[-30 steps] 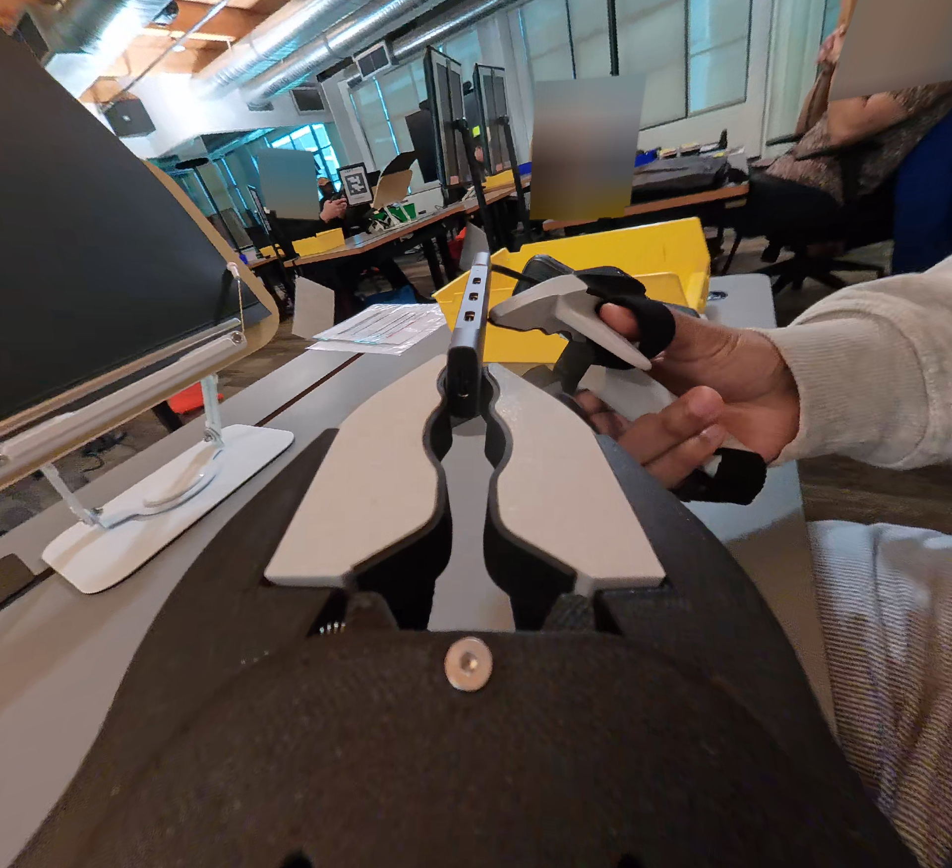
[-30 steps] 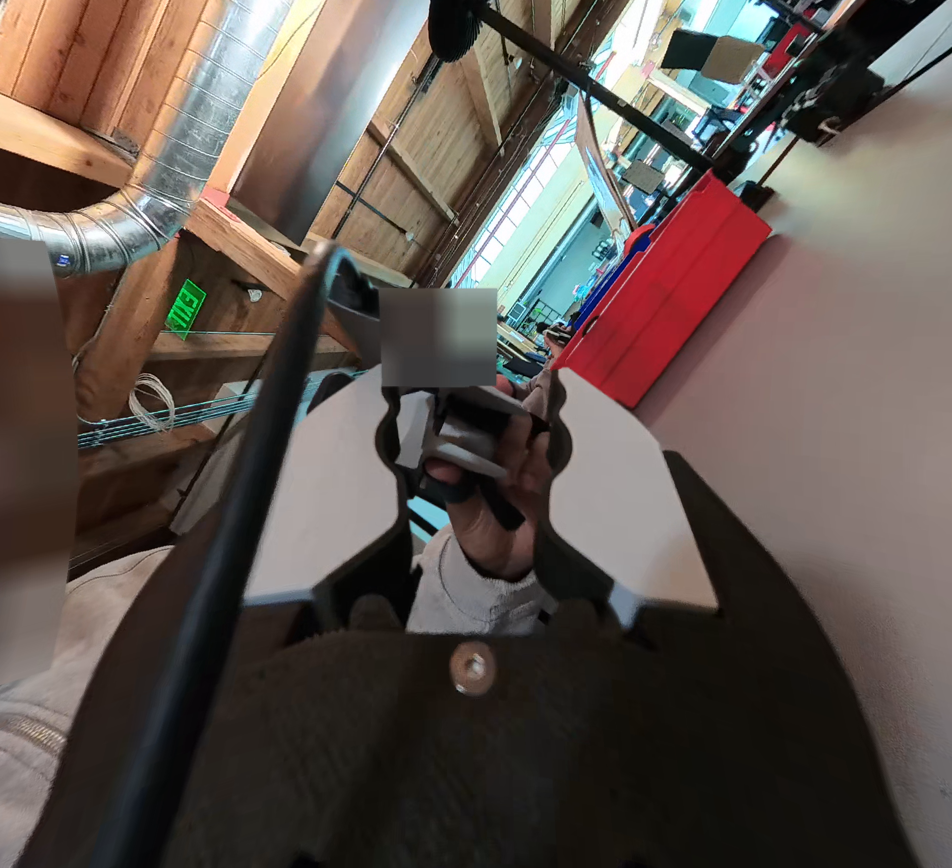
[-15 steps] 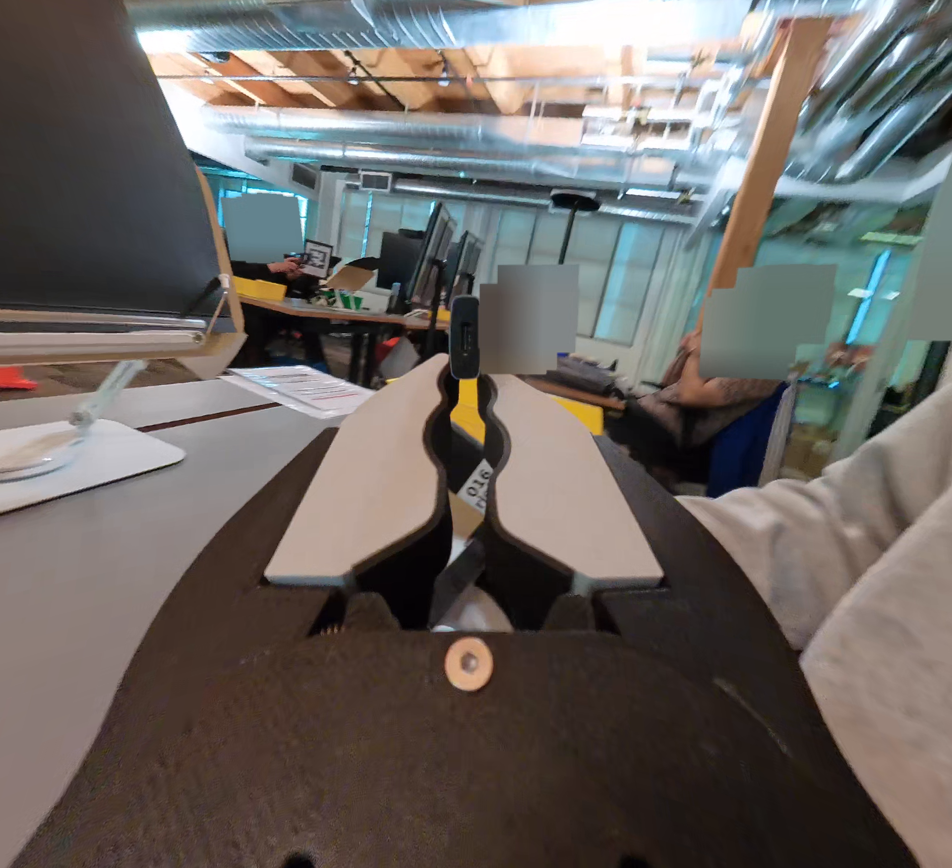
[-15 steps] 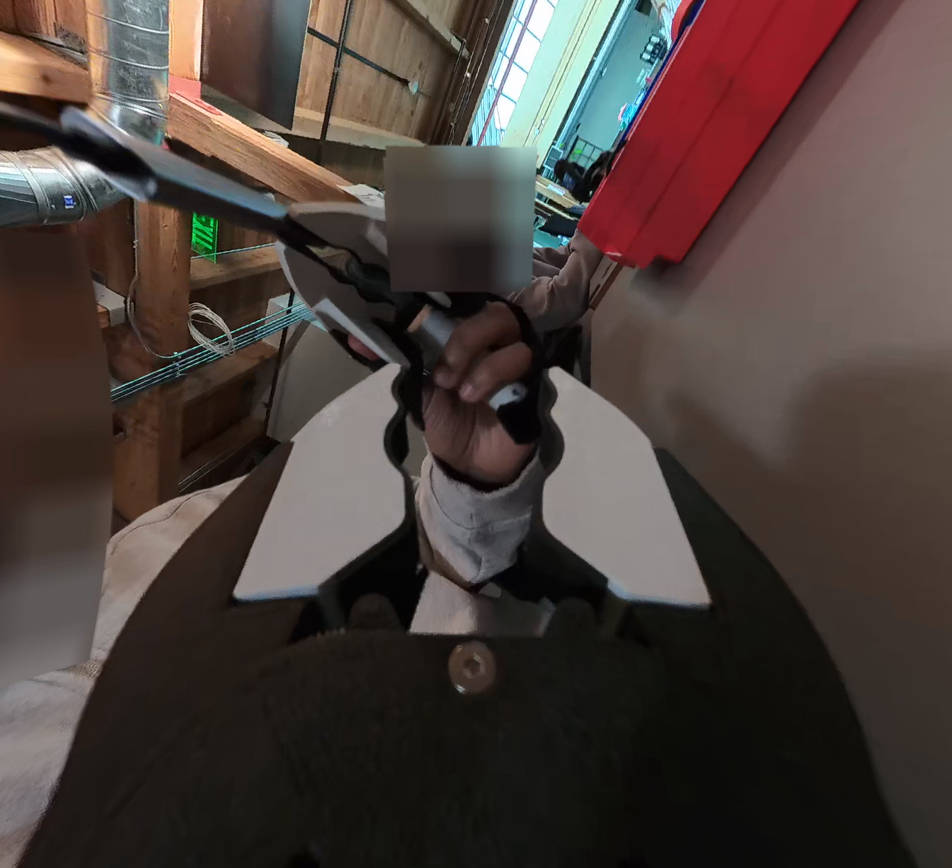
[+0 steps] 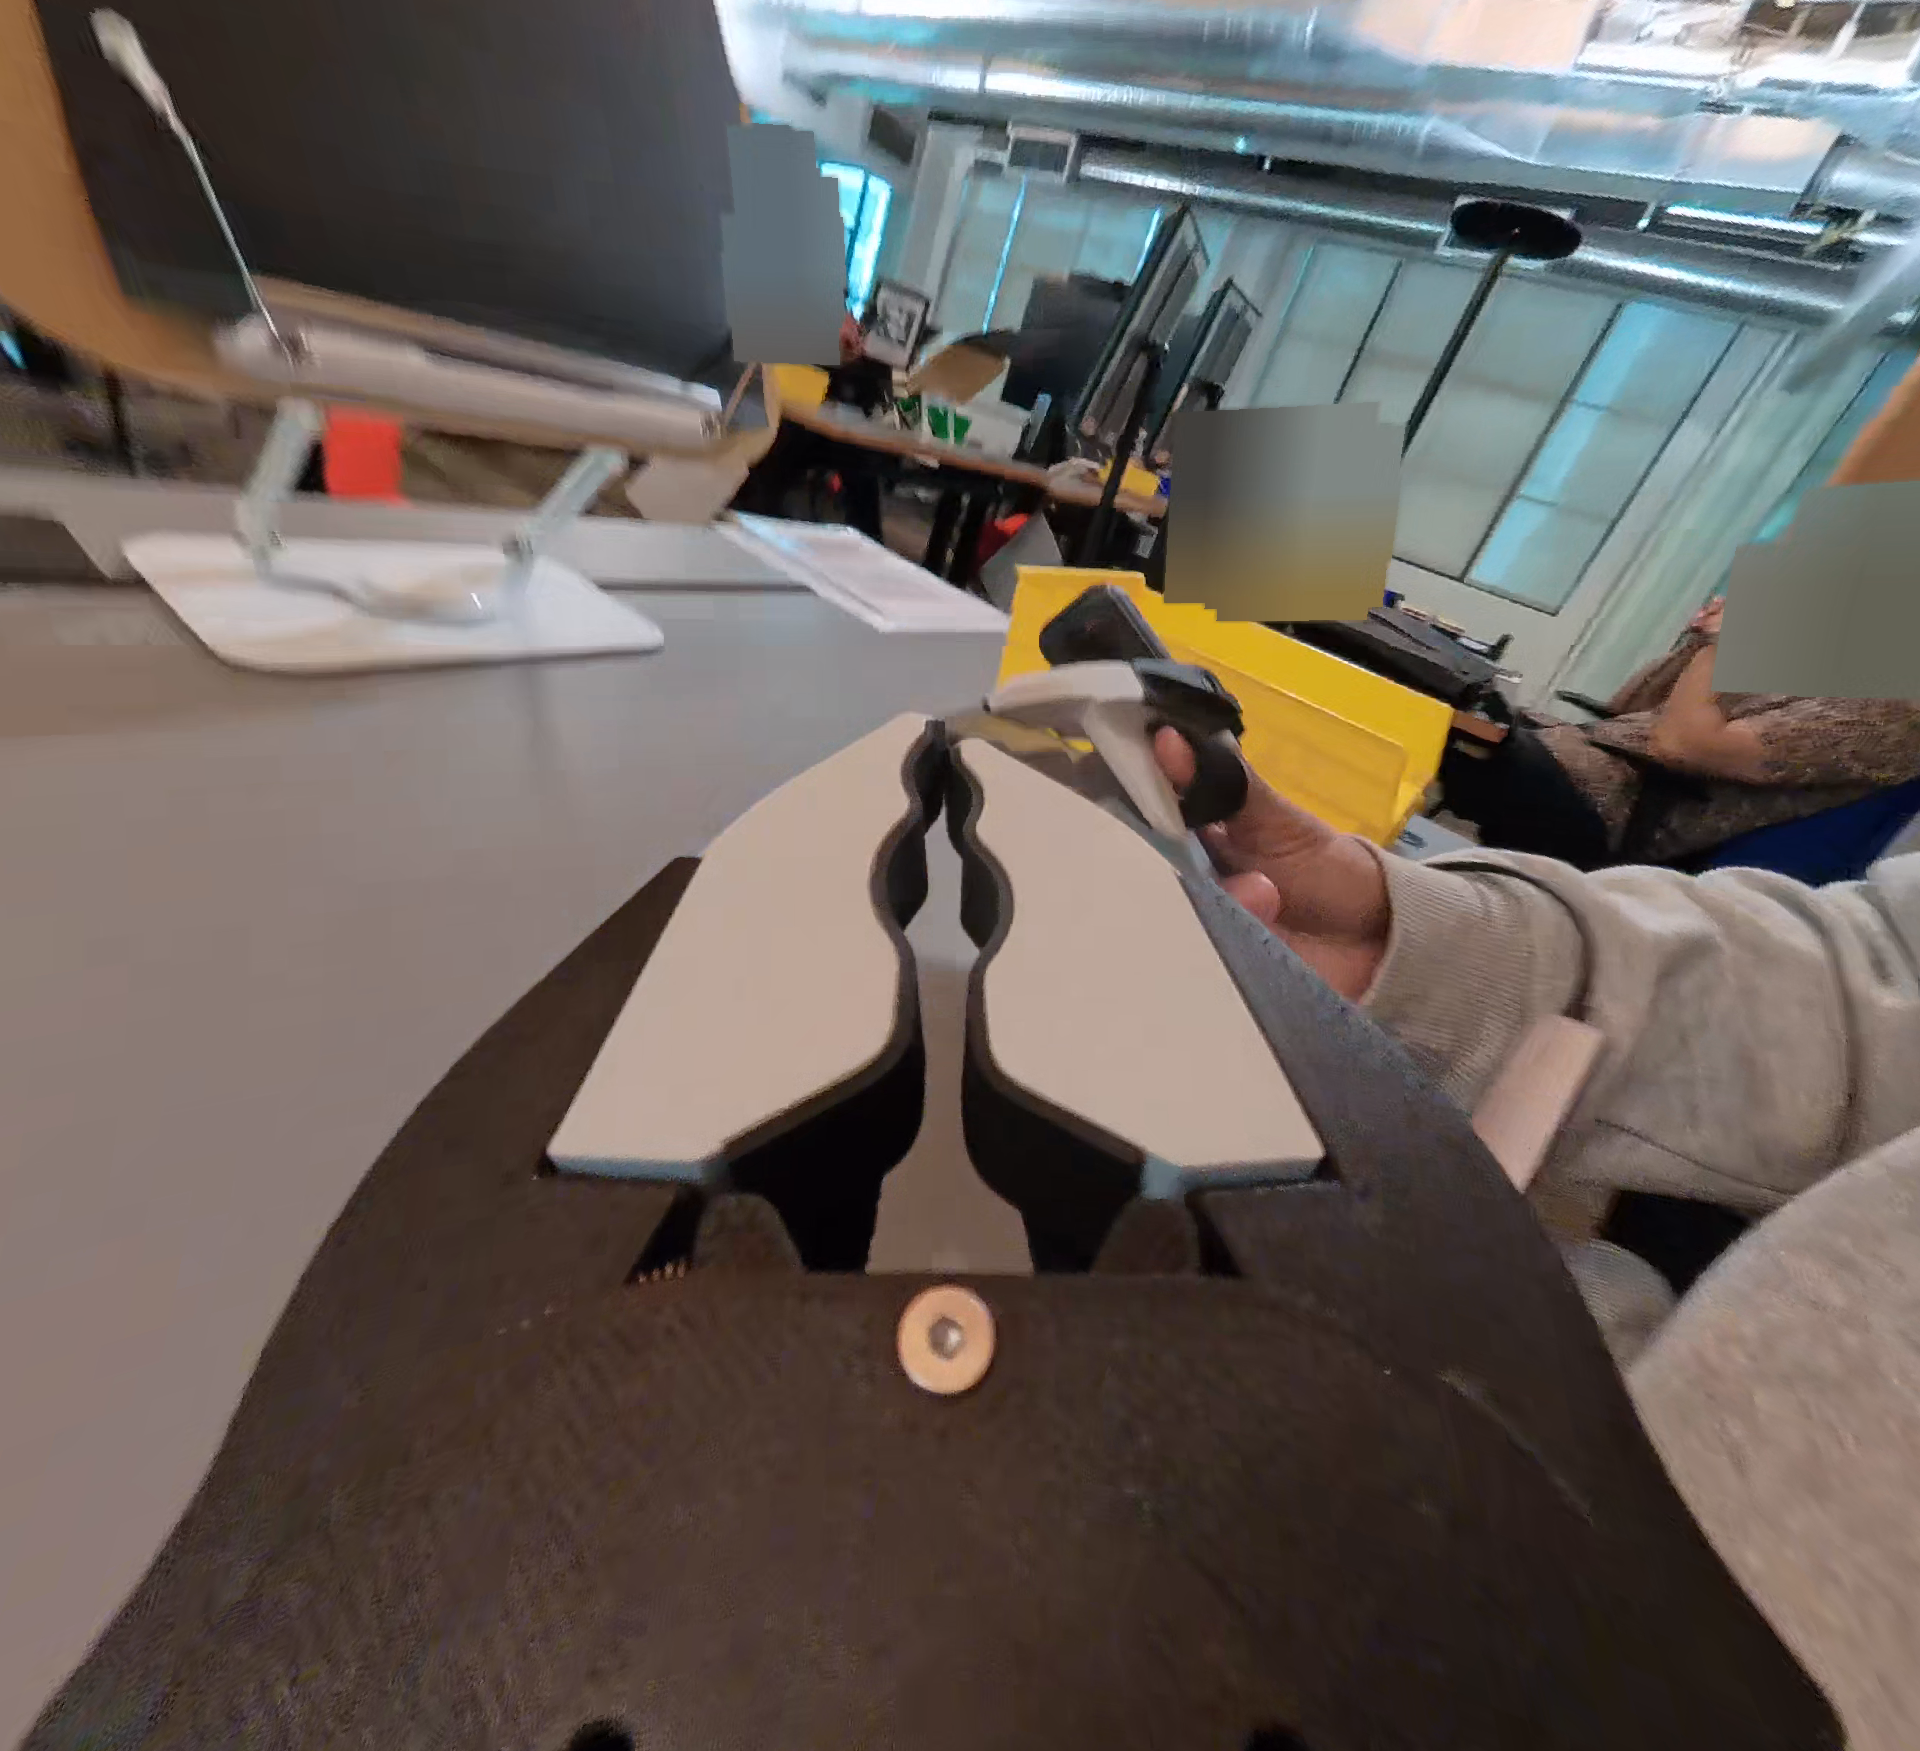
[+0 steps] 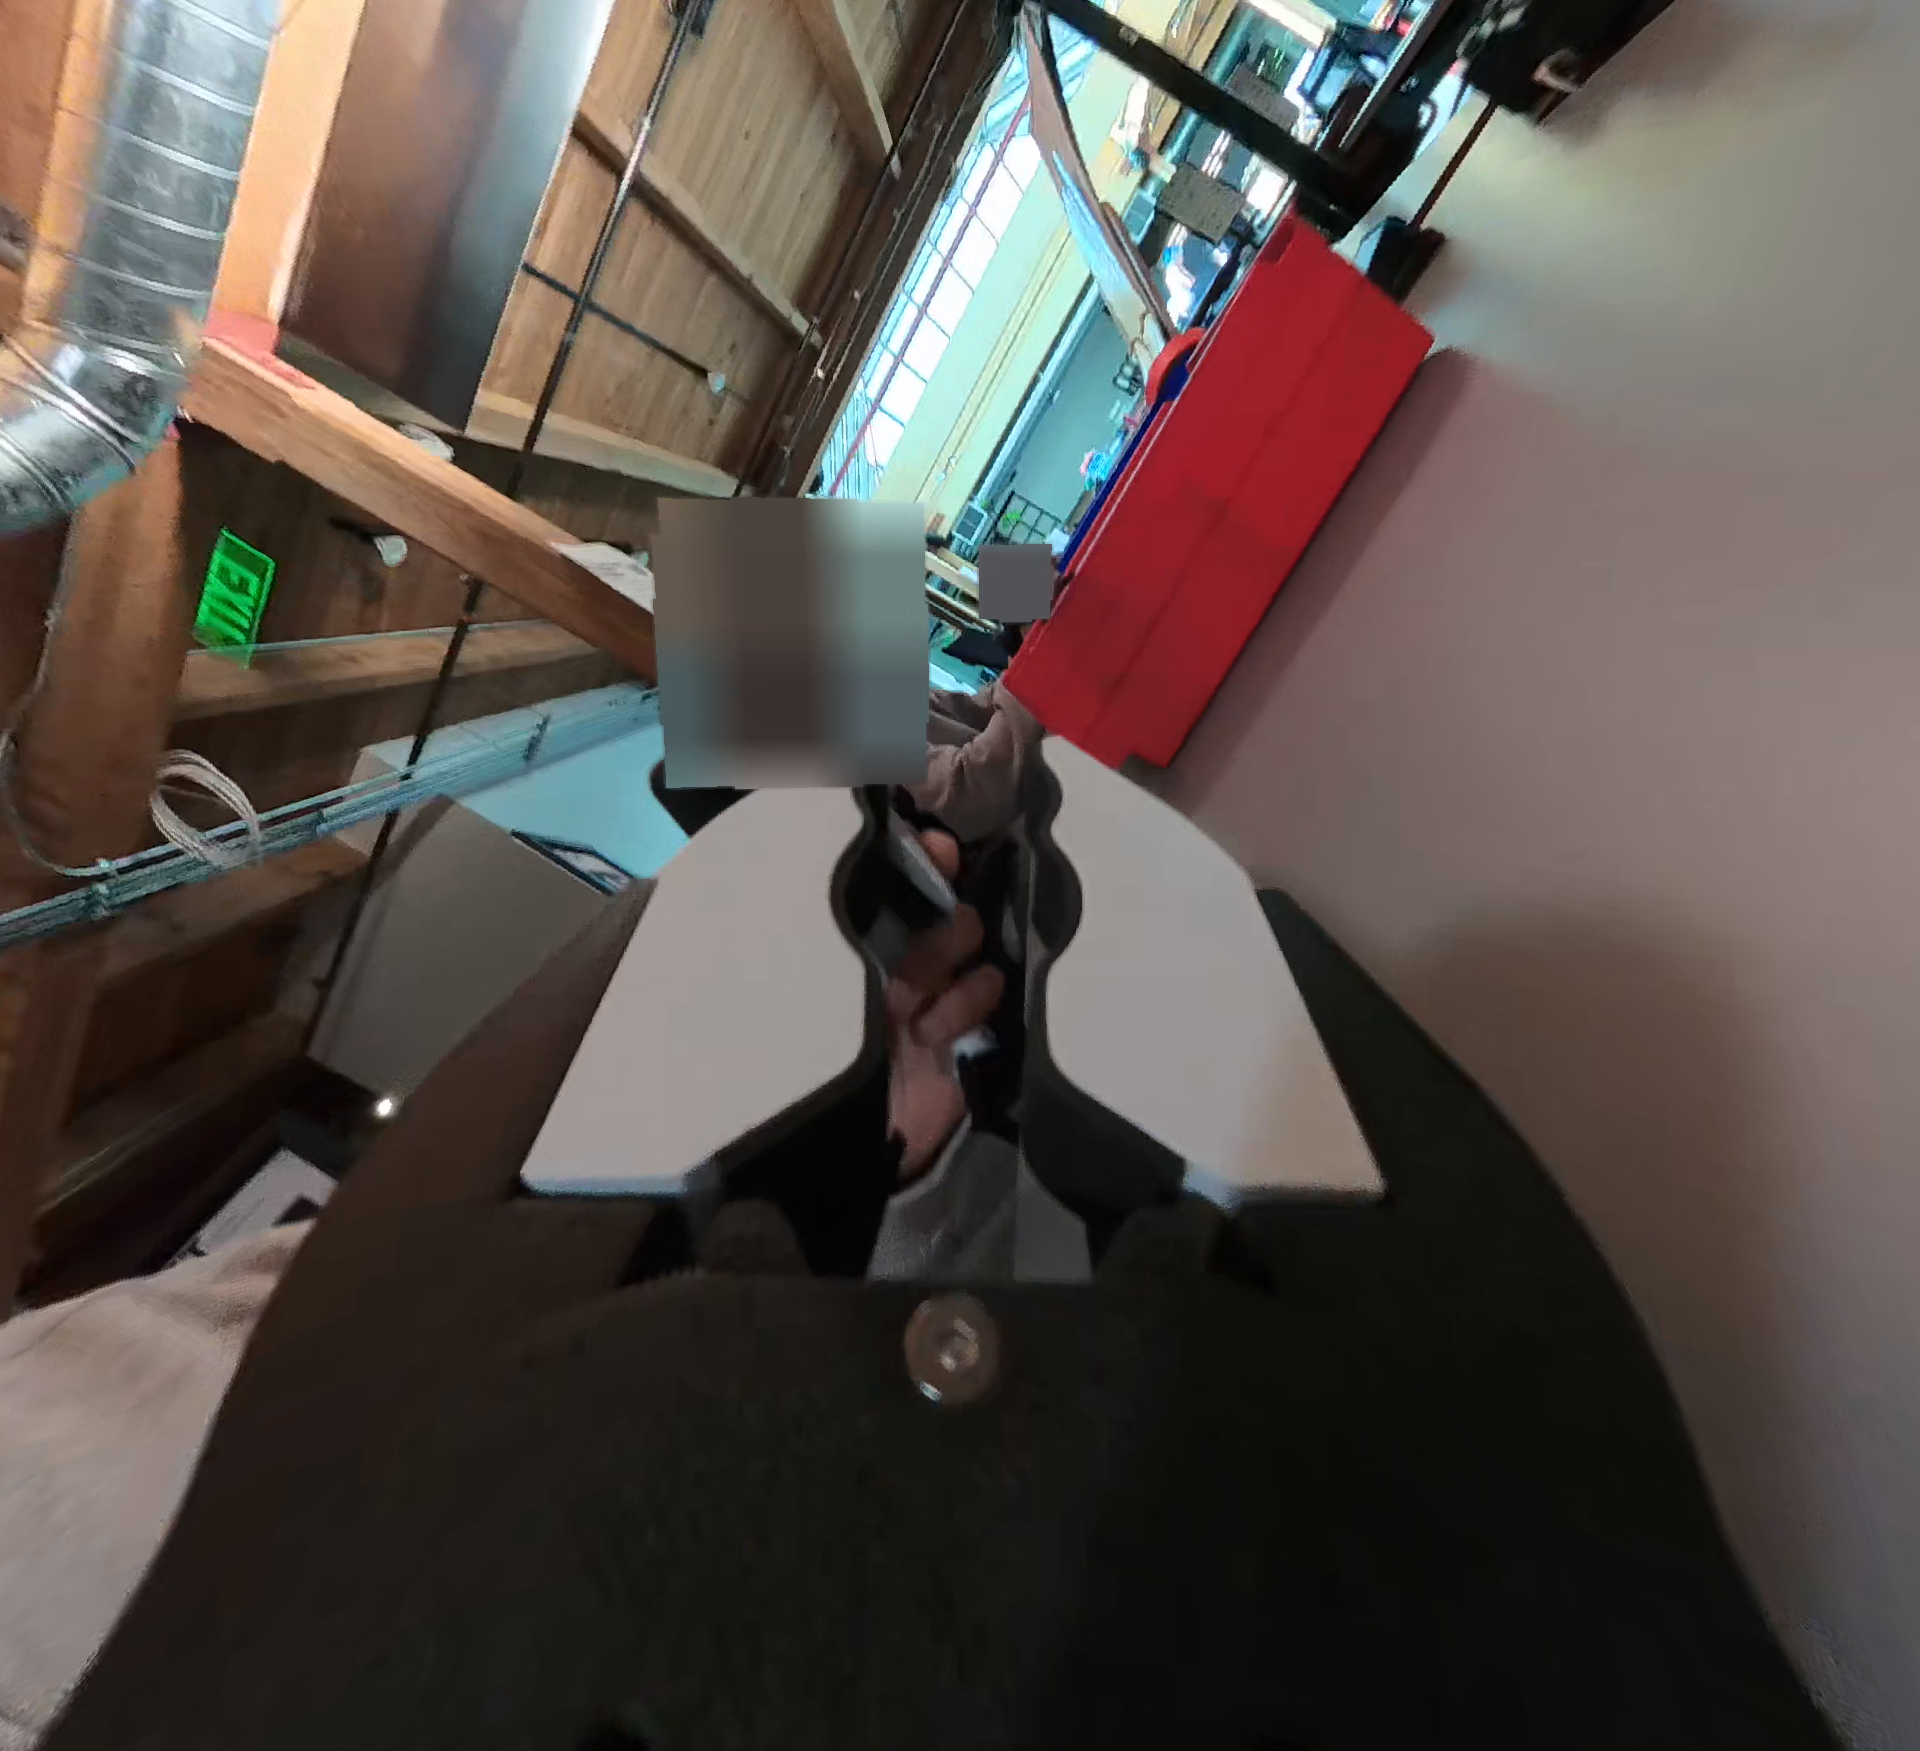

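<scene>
My left gripper (image 5: 943, 745) is shut, its tips almost touching, and nothing shows between them. It hovers over a grey table (image 5: 312, 870). Just right of its tips a hand (image 5: 1288, 860) in a grey sleeve holds the right gripper's handle (image 5: 1101, 714). My right gripper (image 6: 951, 808) is open and empty, rolled on its side. Beyond its fingers a hand (image 6: 935, 1005) grips the left gripper's handle.
A laptop on a silver stand (image 5: 416, 392) sits at the far left of the table, with papers (image 5: 862, 574) behind it. A yellow bin (image 5: 1299, 735) stands at the table's far right. A red bin (image 6: 1226, 517) stands on the table in the right wrist view. Some 9 cm of space lies between my two pairs of fingers.
A grey hub held in the left tips earlier no longer shows, and those tips have closed further. The left view has swung back down to the table. The right fingers have narrowed.
</scene>
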A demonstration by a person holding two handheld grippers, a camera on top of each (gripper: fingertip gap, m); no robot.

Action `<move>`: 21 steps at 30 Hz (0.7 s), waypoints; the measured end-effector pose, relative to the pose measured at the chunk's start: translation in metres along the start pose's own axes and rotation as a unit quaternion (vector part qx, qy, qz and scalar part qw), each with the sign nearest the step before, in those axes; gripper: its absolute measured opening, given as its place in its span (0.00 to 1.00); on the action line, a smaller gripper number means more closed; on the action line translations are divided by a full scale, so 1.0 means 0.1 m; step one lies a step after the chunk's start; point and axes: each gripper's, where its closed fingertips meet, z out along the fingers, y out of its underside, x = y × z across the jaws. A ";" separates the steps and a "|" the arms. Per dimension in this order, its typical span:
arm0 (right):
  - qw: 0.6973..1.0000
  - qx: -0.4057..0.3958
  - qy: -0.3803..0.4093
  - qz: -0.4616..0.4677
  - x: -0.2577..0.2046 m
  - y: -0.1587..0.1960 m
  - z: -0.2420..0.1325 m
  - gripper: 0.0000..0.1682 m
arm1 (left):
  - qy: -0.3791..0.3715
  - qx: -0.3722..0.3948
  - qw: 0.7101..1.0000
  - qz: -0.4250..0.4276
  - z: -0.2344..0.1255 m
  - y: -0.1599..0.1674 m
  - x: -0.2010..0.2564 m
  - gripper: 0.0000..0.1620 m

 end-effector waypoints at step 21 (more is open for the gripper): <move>0.994 0.074 -0.036 0.067 -0.08 -0.43 -0.16 0.16 | 0.331 -0.395 0.857 -0.019 0.37 1.78 1.86 0.37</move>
